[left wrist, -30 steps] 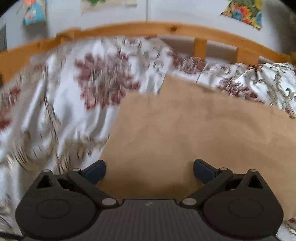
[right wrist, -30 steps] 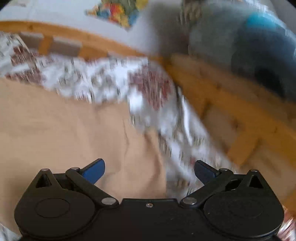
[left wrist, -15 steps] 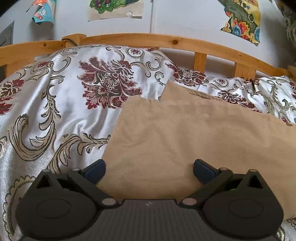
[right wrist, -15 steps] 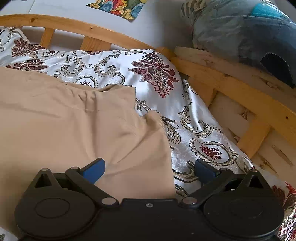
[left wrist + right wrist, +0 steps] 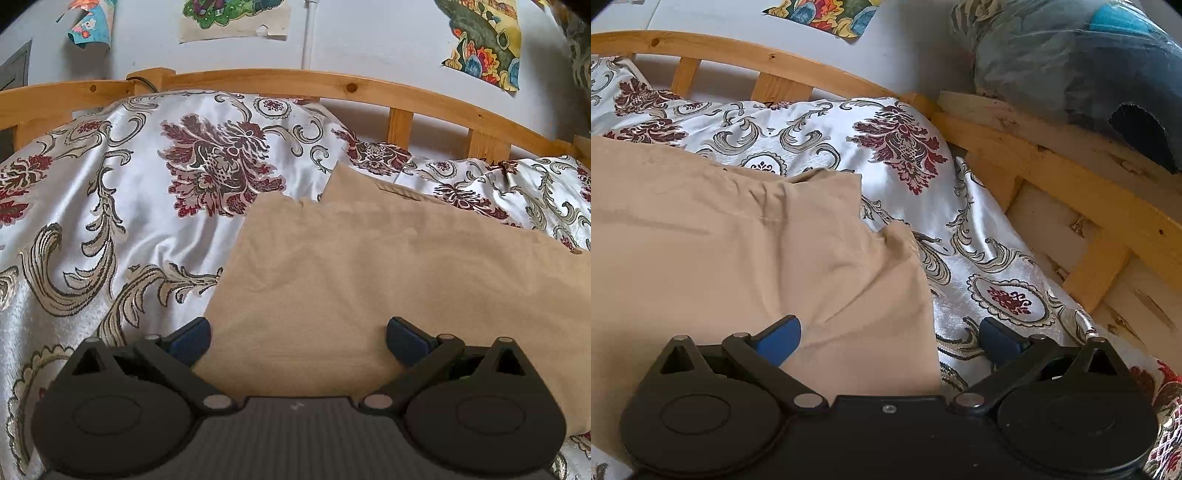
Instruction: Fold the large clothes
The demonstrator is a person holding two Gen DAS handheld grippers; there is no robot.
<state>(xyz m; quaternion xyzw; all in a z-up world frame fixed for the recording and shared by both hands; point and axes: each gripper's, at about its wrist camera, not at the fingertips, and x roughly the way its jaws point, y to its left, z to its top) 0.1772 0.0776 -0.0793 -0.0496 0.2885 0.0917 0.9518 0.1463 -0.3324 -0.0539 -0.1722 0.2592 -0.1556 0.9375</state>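
Observation:
A large tan garment (image 5: 369,273) lies folded flat on a floral bedspread (image 5: 129,221). In the left wrist view its left edge runs up from my left gripper (image 5: 298,338), which is open and empty just above the garment's near left part. In the right wrist view the garment (image 5: 720,251) fills the left half, with its right edge and a small flap near the middle. My right gripper (image 5: 889,338) is open and empty over that right edge, one fingertip (image 5: 779,338) above the cloth, the other above the bedspread (image 5: 979,258).
A wooden bed rail (image 5: 332,83) curves behind the bedspread, with a white wall and posters (image 5: 232,18) beyond. In the right wrist view the rail (image 5: 1052,173) bends along the right side, with a blue-grey bundle (image 5: 1071,59) on a ledge behind it.
Both views were blurred with motion a second ago and are now steady. Both grippers have settled low over the garment's near edge, still open. The garment lies the same.

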